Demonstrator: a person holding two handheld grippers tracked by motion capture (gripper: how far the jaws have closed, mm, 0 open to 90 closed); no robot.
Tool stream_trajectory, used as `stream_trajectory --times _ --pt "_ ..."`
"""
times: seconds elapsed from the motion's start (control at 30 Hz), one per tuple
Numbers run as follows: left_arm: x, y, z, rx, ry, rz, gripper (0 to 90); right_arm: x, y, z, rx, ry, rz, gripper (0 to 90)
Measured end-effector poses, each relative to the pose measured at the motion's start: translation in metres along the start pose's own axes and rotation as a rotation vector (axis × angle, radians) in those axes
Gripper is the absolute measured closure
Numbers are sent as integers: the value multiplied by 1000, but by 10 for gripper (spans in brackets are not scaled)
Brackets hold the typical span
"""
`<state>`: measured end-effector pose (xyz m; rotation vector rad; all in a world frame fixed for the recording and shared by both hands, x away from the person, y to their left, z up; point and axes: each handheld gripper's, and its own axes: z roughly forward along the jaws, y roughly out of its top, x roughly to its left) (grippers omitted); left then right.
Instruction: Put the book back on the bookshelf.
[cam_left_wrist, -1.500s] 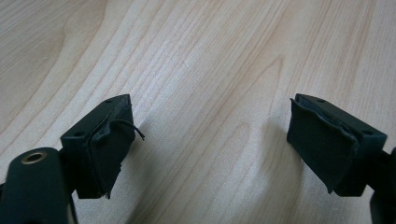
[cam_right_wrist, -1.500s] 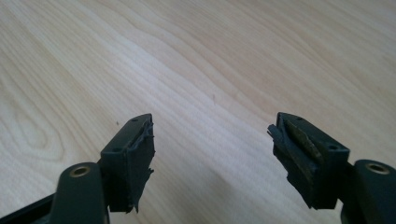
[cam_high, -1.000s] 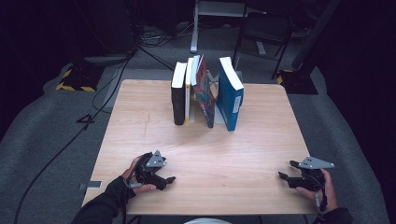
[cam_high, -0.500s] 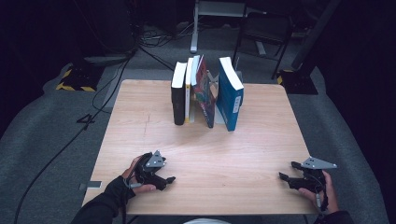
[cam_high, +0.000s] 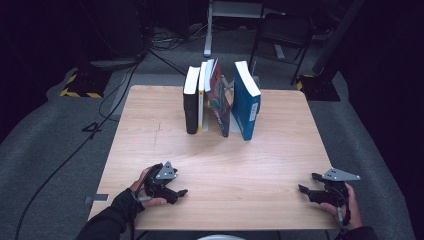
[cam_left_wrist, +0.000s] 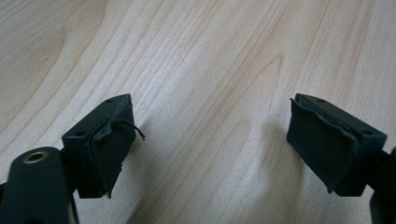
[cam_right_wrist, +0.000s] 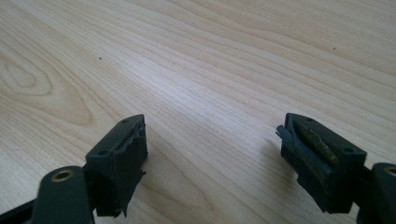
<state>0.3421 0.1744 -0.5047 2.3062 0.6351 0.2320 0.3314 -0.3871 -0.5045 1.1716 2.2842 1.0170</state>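
Several books stand upright in a row at the far middle of the wooden table (cam_high: 270, 150): a black one (cam_high: 190, 105), a thin white one (cam_high: 202, 95), a colourful one (cam_high: 220, 100) leaning left, and a blue one (cam_high: 247, 107) a little apart. My left gripper (cam_high: 180, 194) rests near the front left edge, open, with bare wood between its pads (cam_left_wrist: 205, 140). At the front right corner sits my right gripper (cam_high: 307, 184), also open over bare wood (cam_right_wrist: 212, 154). Its jaws have just been opening a little, with nothing between them.
Behind the table stand a dark chair (cam_high: 277, 35) and a metal stand (cam_high: 215, 20). Cables (cam_high: 120, 85) run across the grey floor at the left, past a yellow-and-black striped block (cam_high: 80, 87). Wide bare wood lies between the grippers and the books.
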Motion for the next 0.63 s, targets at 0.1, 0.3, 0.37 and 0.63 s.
stream_trajectory --times 0.1,0.3,0.37,0.63 --pt "0 0 0 -1 -3 0 154 0 0 0 0 0 0 220" --pt "1 0 0 1 -6 3 151 0 0 0 0 -1 0 220" --pt "1 0 0 1 -6 4 151 0 0 0 0 -1 0 219" --pt "1 0 1 1 -7 4 150 0 0 0 2 0 2 213"
